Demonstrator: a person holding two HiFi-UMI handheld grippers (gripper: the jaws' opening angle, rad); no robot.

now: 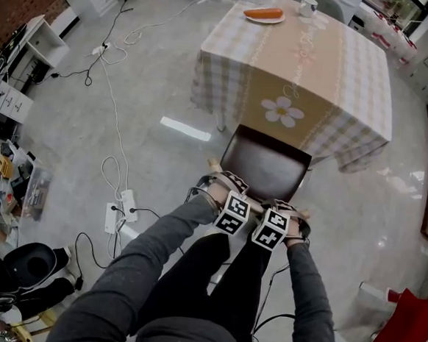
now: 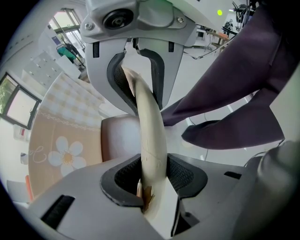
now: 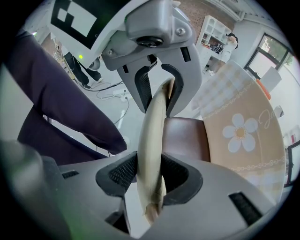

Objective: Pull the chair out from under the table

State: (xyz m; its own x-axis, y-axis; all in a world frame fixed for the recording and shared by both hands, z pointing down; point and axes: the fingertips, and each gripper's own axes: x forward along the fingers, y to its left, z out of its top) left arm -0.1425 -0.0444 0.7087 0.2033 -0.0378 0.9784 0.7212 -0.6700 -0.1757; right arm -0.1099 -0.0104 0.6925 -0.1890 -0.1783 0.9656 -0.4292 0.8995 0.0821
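Gripping the chair (image 1: 265, 163) by its pale back rail (image 2: 151, 136), the left claw (image 2: 152, 174) and right claw (image 3: 152, 177) clamp it side by side. The seat's front lies at the counter (image 1: 368, 90) edge. Pulling seems in hand; next needs an even draw backward.

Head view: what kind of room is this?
Probably a lab or office staged for dining: a cloth-covered table, a brown chair, power strips and cables on the floor.
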